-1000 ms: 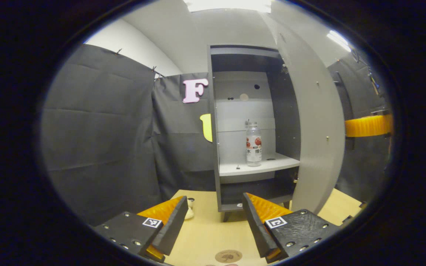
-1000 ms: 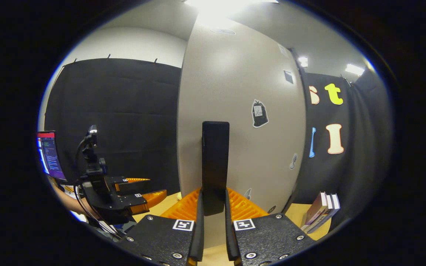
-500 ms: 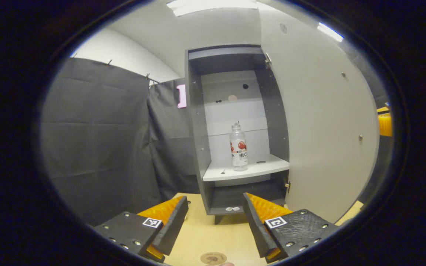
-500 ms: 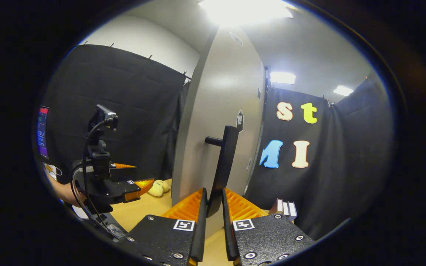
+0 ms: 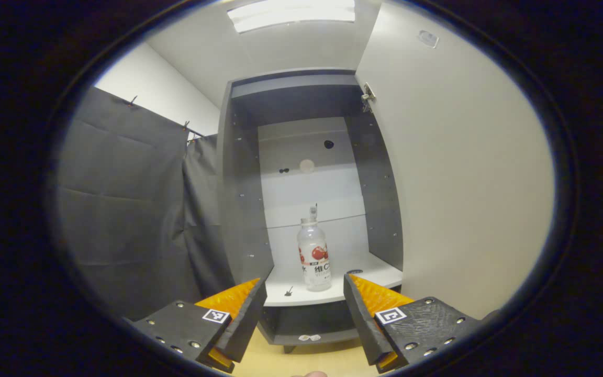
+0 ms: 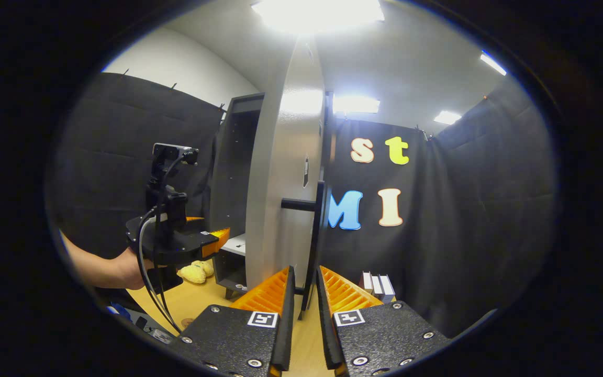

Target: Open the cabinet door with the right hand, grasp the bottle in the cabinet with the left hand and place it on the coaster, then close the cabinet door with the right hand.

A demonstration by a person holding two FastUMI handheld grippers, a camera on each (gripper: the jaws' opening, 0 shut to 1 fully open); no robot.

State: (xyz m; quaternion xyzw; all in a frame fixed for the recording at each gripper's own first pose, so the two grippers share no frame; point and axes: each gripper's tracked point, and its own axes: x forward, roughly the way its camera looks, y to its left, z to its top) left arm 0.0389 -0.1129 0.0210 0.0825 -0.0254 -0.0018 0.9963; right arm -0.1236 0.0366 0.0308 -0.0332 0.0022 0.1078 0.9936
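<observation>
The grey cabinet (image 5: 238, 209) stands open. A clear bottle (image 5: 314, 262) with a red-and-white label stands upright on its white shelf (image 5: 333, 293). My left gripper (image 5: 304, 314) is open, a little in front of the shelf, with the bottle seen between its fingers and apart from them. The pale door (image 5: 464, 183) is swung wide at the right. In the right gripper view the door (image 6: 280, 183) is edge-on, and my right gripper (image 6: 305, 293) is shut on the lower end of its black handle (image 6: 316, 235). The left gripper (image 6: 212, 241) is there too, near the cabinet opening, held by a hand (image 6: 123, 267).
The cabinet stands on a wooden table (image 6: 202, 303). A yellow plush toy (image 6: 194, 272) lies beside the cabinet's foot. Some books (image 6: 377, 283) stand behind the door near the cloth wall. A small brown disc (image 6: 187, 321), perhaps the coaster, lies on the table below the left gripper.
The door has swung further open with my right gripper on its handle. My left gripper has moved closer to the cabinet and risen, so the bottle looks larger and lower.
</observation>
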